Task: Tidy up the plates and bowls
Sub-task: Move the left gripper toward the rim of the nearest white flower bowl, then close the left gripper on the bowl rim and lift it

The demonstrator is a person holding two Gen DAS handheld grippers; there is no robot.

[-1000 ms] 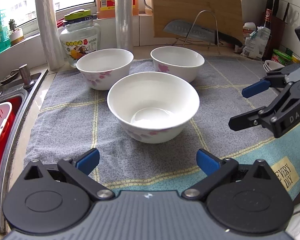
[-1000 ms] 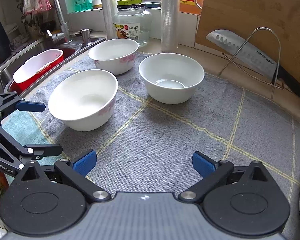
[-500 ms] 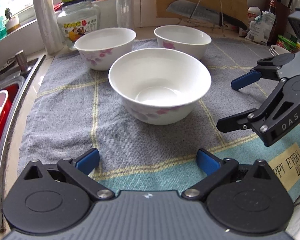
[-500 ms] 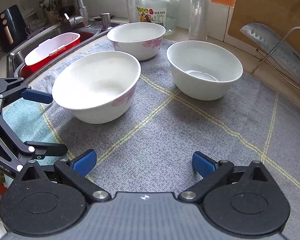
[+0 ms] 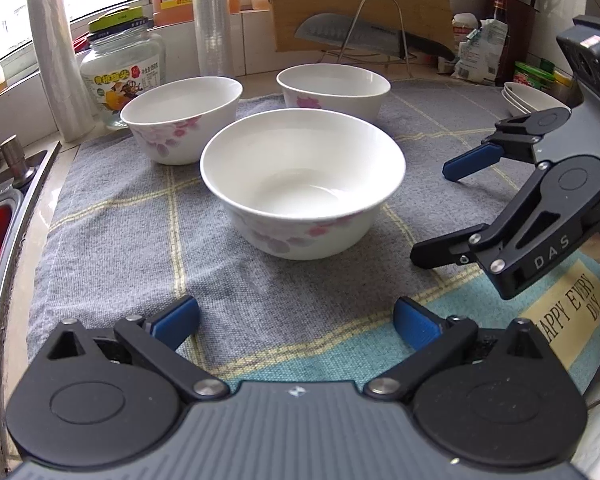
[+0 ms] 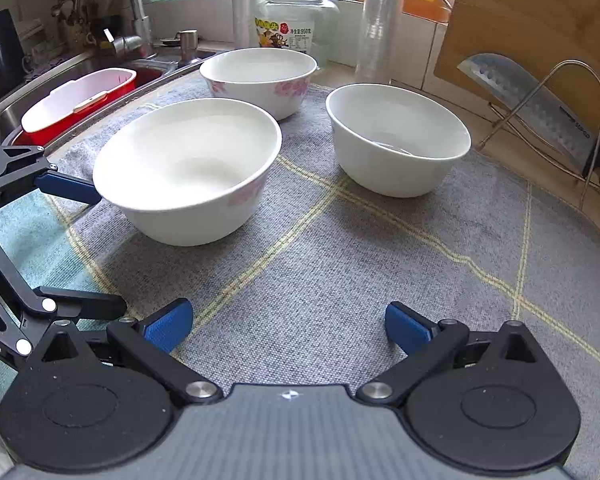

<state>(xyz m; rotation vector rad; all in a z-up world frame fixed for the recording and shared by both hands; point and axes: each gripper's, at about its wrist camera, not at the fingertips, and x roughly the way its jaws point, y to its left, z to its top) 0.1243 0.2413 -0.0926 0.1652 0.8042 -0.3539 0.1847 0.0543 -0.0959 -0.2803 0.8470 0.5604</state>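
Bare towel (image 6: 340,280) ahead, three bowls (image 6: 188,168) beyond

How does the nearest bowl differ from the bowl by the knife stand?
The nearest bowl looks wider and lies nearer both grippers; the bowl by the knife stand looks narrower and sits farther back. Both are white, upright, empty, pink-flowered, on the grey towel.

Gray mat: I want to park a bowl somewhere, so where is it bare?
Free: the gray mat between the right gripper, the right-hand bowl and the knife stand. Crowded: the far left, where three bowls cluster, the nearest bowl before the left gripper.
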